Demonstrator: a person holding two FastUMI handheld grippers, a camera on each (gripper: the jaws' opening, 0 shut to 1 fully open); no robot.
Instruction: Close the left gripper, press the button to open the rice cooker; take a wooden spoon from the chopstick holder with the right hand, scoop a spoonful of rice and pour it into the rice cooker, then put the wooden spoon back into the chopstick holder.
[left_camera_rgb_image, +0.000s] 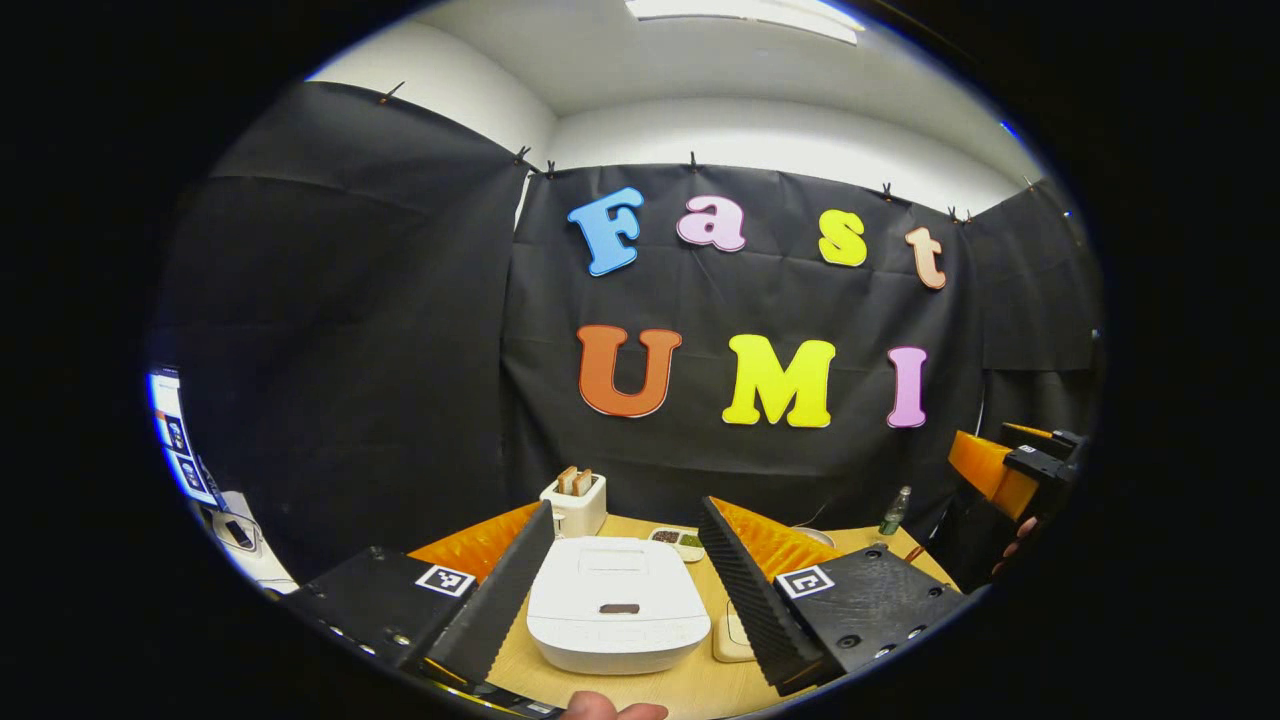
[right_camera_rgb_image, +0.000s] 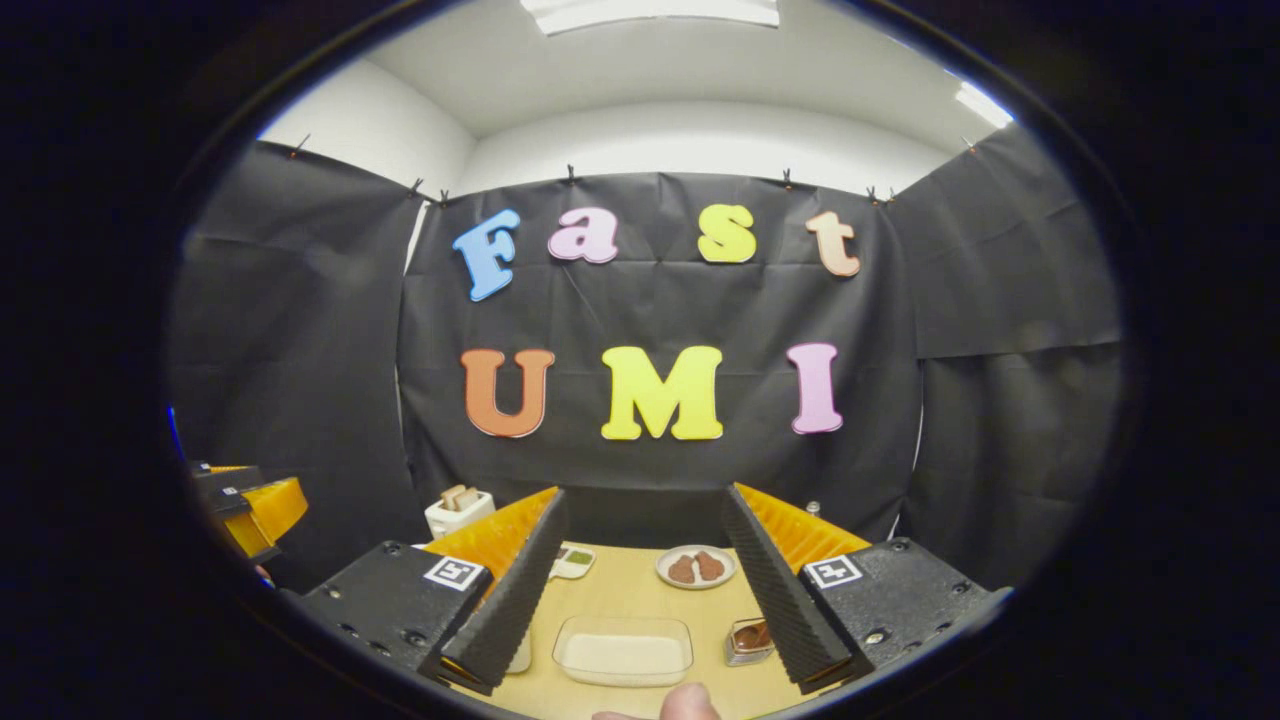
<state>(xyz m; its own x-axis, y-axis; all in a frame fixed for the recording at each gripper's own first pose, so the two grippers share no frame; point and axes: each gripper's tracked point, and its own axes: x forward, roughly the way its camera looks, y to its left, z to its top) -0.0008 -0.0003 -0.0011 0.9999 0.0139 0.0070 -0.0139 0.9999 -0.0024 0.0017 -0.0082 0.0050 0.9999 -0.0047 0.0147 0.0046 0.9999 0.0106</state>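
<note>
The white rice cooker sits on the wooden table with its lid down and a small dark button on the front of the lid. My left gripper is open above it, one finger on each side of the cooker, touching nothing. In the right gripper view a clear shallow container of white rice lies just ahead, below my open right gripper, which holds nothing. The right gripper also hangs at the right edge of the left gripper view, and the left gripper at the far left of the right gripper view.
A white toaster with bread slices stands behind the cooker, beside a small divided dish. A bottle stands at the back right. A plate of brown food and a small tub lie near the rice container.
</note>
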